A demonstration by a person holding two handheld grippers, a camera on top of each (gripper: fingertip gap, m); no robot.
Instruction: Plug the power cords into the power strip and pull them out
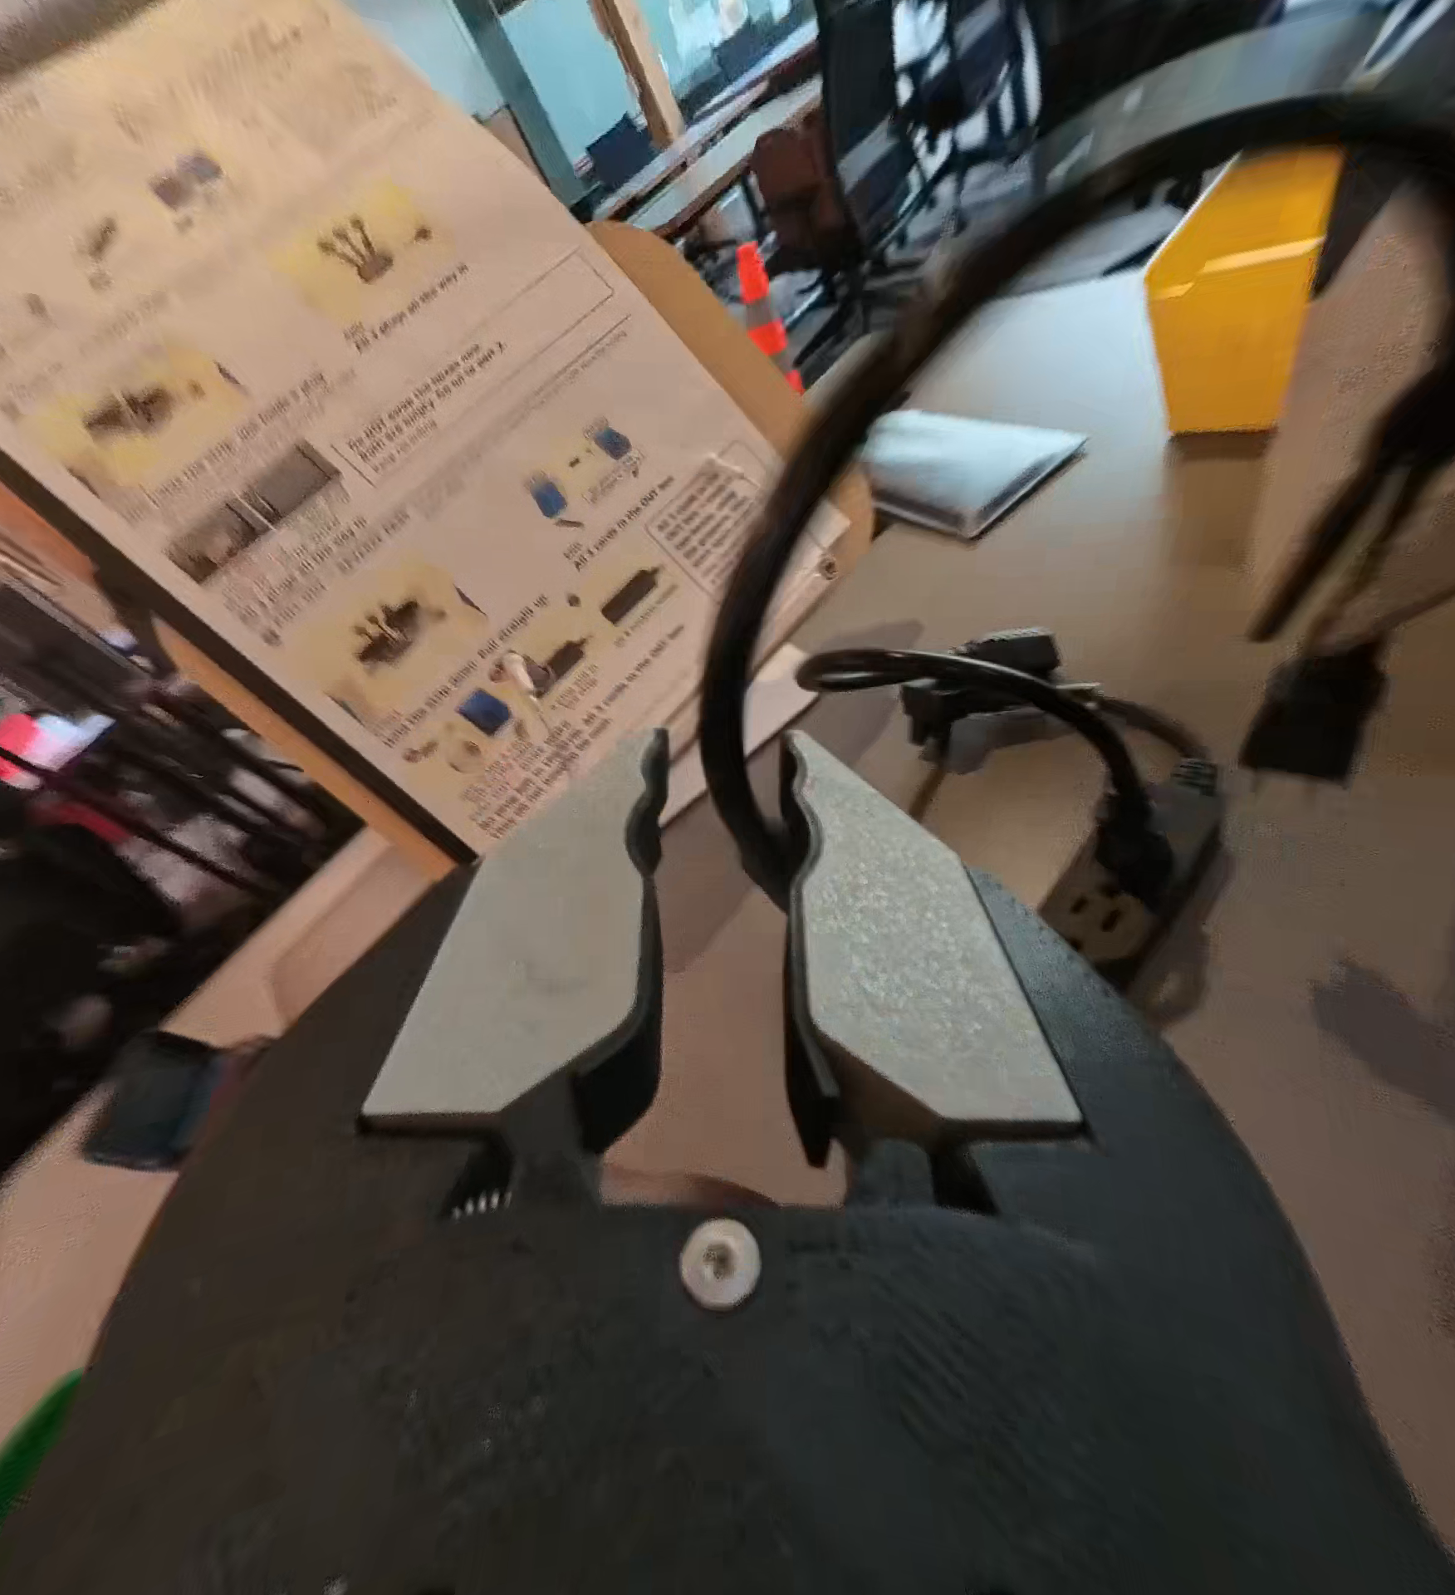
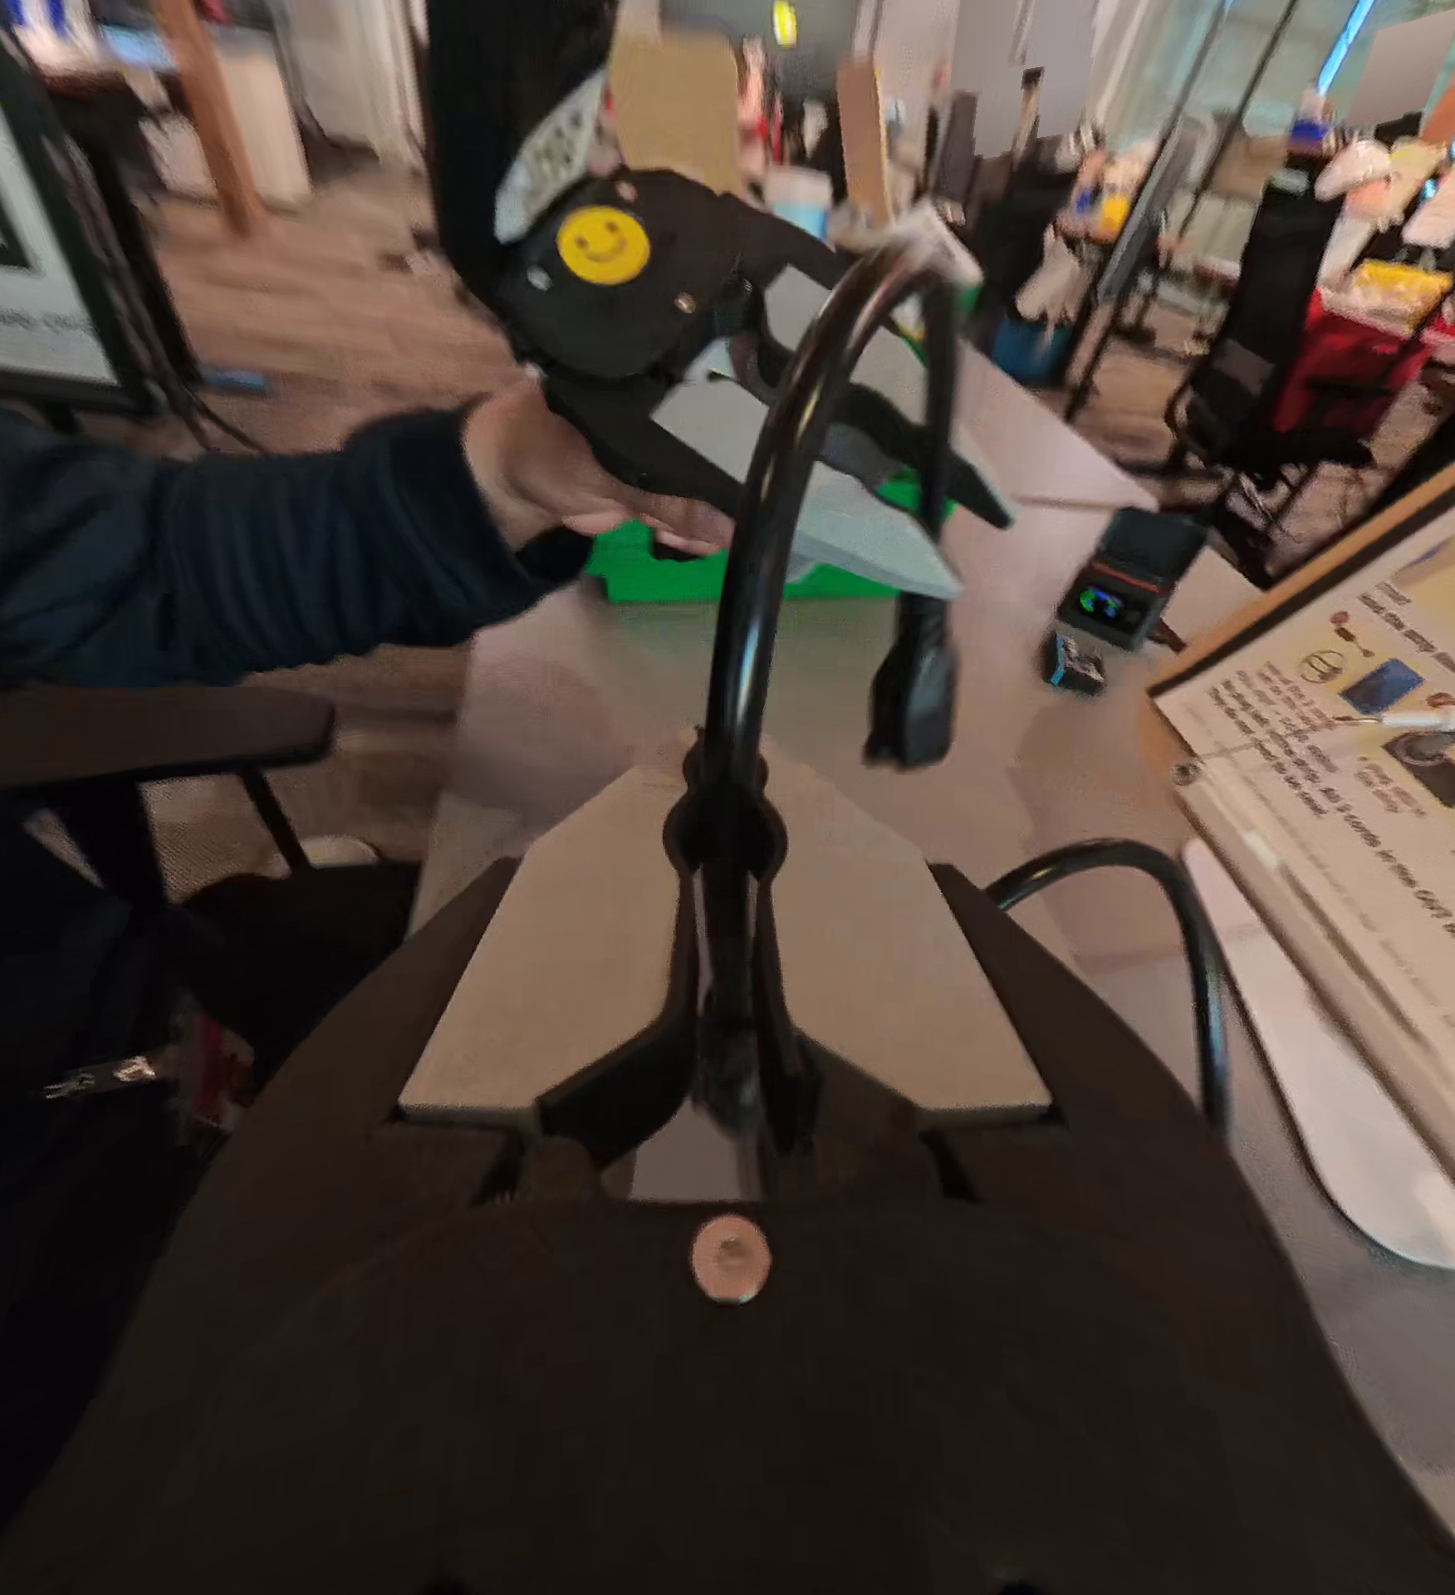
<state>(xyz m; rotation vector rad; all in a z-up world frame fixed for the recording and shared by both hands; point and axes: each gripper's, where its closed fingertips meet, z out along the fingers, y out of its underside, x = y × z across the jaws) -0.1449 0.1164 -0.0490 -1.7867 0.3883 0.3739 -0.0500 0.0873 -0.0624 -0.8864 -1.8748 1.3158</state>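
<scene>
Glossy black cord (image 2: 737,604) arcs, apparently pinched, right tongs (image 2: 728,777)

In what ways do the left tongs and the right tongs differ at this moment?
The left tongs stand open, while the right tongs are shut on the black power cord. The cord only leans against one finger of the left tongs, whereas the right tongs pinch it. Both have grey fingers on black bodies.
</scene>
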